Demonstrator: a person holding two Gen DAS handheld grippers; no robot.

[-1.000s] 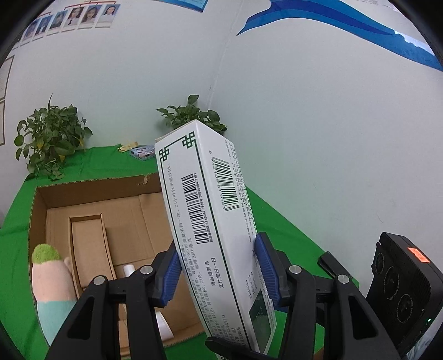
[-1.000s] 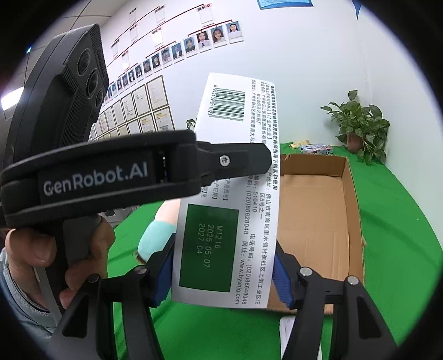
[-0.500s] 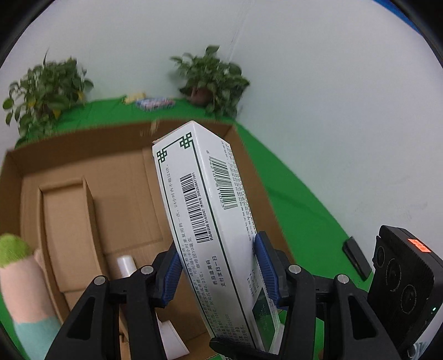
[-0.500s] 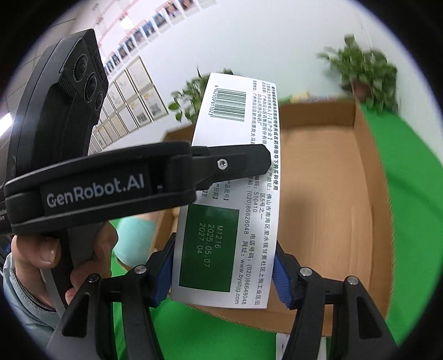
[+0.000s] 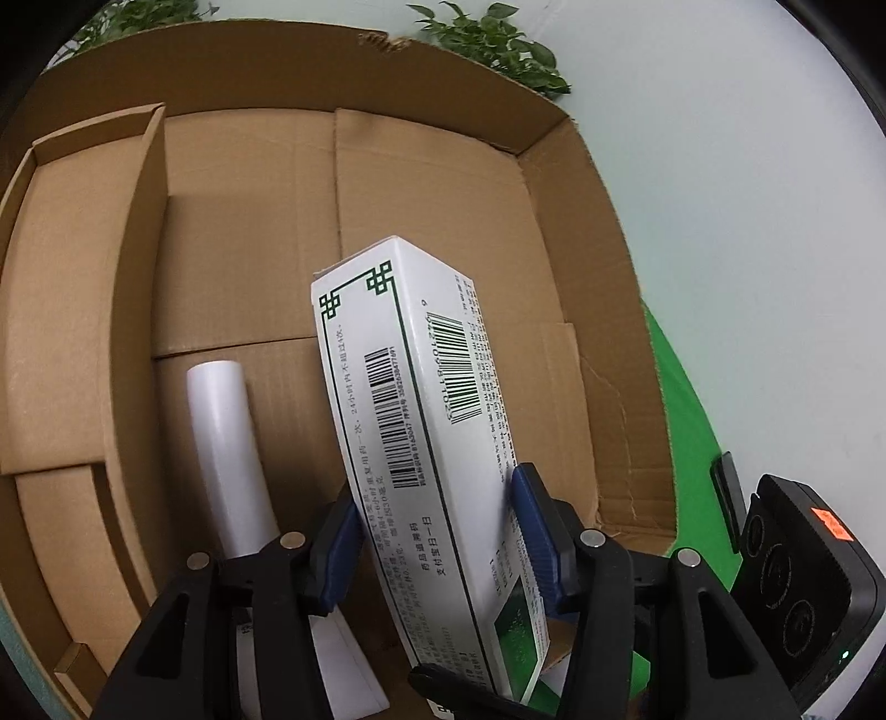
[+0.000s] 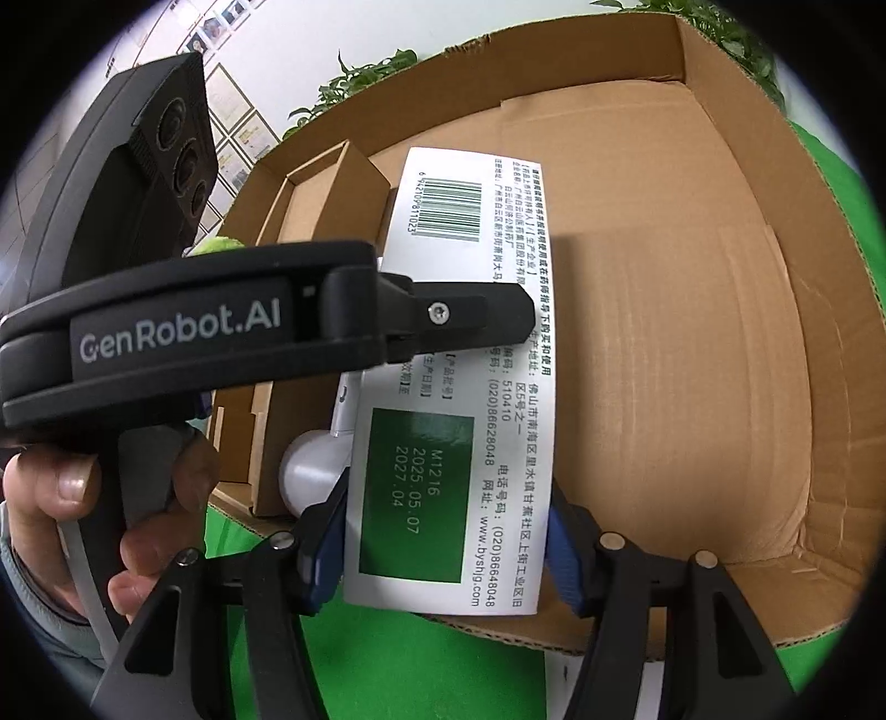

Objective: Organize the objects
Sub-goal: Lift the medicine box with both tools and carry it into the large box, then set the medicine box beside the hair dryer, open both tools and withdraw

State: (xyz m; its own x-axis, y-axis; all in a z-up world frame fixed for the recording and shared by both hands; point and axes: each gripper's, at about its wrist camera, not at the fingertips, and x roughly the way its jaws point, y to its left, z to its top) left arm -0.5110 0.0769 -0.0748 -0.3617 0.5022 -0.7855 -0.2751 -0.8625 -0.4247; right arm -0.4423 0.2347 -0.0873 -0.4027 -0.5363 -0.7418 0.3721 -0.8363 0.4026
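One carton (image 5: 421,421), one white tube (image 5: 227,443), one cardboard box (image 5: 554,183), one divider (image 5: 138,288), two grippers (image 5: 437,531) (image 6: 448,548), two plants (image 5: 498,39) (image 6: 354,83).

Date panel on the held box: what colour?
Solid green with pale printed dates, on the white box; right wrist view shows it best.
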